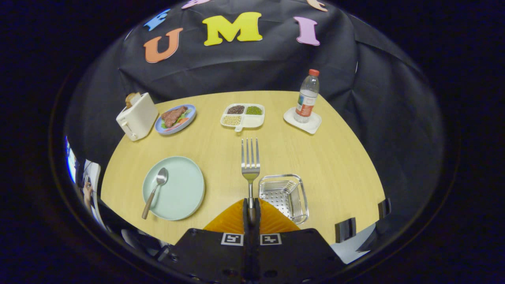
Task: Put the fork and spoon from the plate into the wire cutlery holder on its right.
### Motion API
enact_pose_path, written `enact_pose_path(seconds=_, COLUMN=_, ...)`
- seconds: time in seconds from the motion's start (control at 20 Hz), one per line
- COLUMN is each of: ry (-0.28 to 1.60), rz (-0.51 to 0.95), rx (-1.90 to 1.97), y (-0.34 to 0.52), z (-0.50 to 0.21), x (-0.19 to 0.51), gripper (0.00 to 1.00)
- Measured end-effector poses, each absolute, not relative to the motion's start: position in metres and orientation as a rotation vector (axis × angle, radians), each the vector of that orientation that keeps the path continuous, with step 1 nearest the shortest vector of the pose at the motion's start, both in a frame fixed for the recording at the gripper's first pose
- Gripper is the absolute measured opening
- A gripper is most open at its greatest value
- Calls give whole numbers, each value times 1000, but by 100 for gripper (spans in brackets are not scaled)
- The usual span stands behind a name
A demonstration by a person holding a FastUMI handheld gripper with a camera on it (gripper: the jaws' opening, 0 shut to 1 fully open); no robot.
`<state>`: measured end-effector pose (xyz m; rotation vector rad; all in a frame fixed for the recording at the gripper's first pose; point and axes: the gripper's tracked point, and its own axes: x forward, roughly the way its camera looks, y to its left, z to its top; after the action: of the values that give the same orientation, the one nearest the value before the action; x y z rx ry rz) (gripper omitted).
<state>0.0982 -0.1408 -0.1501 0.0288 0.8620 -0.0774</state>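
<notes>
Fork point(250, 161) handle end hidden between pressed-together fingers of hand-held gripper point(251, 213), beside wire holder point(284, 195).

Bottle point(307, 97) label unreadable (too small); no other text.

A pale wooden desk point(335, 157) with a curved far edge stood against a black cloth wall point(252, 67) that hung in soft folds behind it and around both sides; even light fell on the desktop, without hard shadows
</notes>
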Motion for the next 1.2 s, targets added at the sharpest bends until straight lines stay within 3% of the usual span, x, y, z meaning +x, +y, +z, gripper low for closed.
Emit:
enact_pose_path(seconds=0.7, ry=896, rz=-96, rx=64, y=-185, z=-165, x=74, gripper=1)
enact_pose_path(seconds=1.2, ry=877, rz=-111, rx=74, y=-186, z=-163, x=66, gripper=14)
